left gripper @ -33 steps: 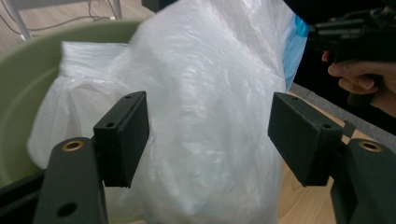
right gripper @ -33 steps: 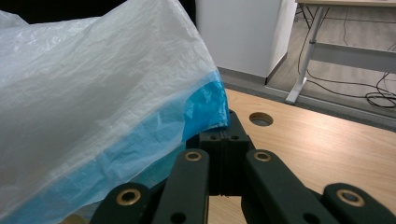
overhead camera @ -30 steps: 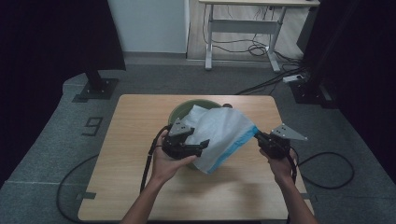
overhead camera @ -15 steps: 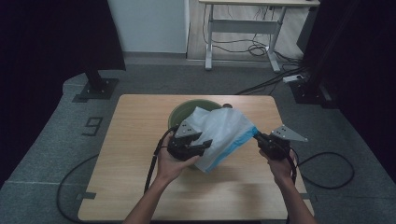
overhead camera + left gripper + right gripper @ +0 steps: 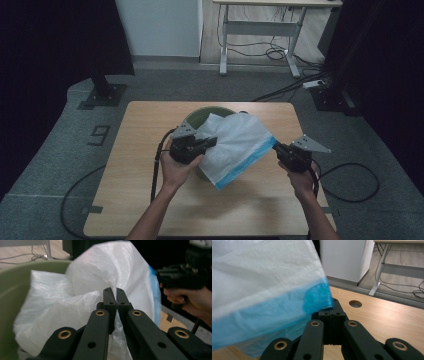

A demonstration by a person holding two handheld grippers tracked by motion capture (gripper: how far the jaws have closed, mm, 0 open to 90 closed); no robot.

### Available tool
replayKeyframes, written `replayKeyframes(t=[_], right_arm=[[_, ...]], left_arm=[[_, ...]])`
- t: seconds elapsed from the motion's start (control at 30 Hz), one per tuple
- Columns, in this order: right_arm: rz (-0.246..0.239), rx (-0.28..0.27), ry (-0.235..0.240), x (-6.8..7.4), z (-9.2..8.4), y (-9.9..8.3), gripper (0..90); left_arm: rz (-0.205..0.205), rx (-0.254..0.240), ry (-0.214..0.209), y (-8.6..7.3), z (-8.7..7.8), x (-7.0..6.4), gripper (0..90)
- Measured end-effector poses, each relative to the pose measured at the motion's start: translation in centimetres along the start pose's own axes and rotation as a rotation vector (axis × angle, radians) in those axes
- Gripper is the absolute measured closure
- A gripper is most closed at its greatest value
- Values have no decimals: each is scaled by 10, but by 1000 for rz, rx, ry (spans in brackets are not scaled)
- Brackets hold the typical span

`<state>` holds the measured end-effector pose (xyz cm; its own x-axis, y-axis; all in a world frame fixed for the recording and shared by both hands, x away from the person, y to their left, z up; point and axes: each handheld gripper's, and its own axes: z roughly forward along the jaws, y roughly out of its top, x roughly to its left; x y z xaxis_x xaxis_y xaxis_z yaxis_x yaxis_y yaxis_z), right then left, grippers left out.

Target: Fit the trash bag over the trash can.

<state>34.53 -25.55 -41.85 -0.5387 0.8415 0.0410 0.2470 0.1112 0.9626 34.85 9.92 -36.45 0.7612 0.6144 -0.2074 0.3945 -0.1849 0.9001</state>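
Note:
A white plastic bag with a blue edge drapes over a green bin in the middle of the wooden table. My left gripper has just been closing and now pinches a fold of the bag at the bin's near side. In the left gripper view the jaws meet with white film caught between them, beside the bin's wall. My right gripper is shut on the bag's blue corner, pulling it out to the right. In its own view the tips clamp the blue strip.
A round hole sits in the tabletop beyond the right gripper. A metal-legged desk stands at the back with cables on the floor. A black stand base is at the far left. Cables trail off both table sides.
The left gripper has shifted right toward the bag and shut on a fold of it. The right gripper has kept still, holding the blue corner.

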Motion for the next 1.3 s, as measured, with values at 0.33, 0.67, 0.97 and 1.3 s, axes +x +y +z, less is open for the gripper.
replayKeyframes(t=[0.33,0.67,0.97,1.3], right_arm=[[-65,-32,68,8,-3,1,827],[-76,-31,109,9,-3,2,876],[-65,-23,95,5,-5,2,880],[-70,-19,113,13,-15,-5,785]], left_arm=[[-53,-64,24,5,-21,22,896],[-124,-91,23,6,-28,42,896],[-164,-98,35,4,-31,52,896],[-188,-96,35,1,-32,57,895]])
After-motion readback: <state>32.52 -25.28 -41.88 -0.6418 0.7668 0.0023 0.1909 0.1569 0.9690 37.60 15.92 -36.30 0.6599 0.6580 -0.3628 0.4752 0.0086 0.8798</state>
